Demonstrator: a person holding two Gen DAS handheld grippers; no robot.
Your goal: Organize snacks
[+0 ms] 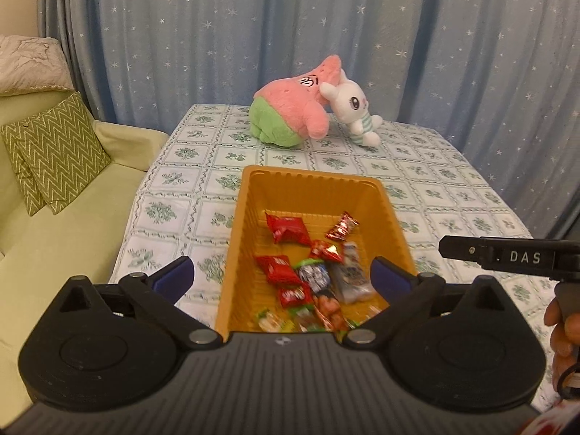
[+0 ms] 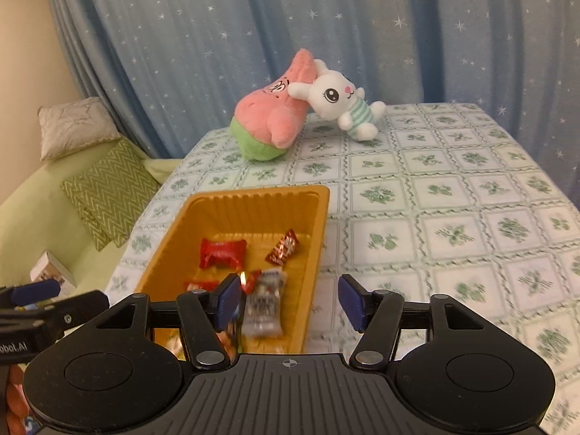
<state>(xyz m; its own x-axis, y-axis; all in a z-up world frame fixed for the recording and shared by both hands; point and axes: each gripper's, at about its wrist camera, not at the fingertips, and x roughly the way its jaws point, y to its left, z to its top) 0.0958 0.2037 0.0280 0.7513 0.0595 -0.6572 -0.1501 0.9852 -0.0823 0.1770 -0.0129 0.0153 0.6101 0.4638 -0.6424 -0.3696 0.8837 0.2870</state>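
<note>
Behind left tongs (image 1: pixel 282 277) — tray's (image 1: pixel 250 195) near snacks (image 1: pixel 290 320), blurred.

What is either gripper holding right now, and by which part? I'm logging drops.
Nothing. The left gripper and right gripper both stand open above the orange tray; the snacks lie inside it.

I see an orange tray (image 1: pixel 250 195) w/ ribbed walls, upright on the worktop (image 1: pixel 453 195), long side running away from me. Snacks lie loose inside: two red packs (image 1: pixel 288 230) at the far end beside a red-silver candy (image 1: pixel 340 227), a clear pack (image 2: pixel 262 308) near the right wall, mixed red and green wrappers (image 1: pixel 301 311) piled at the near end.
</note>
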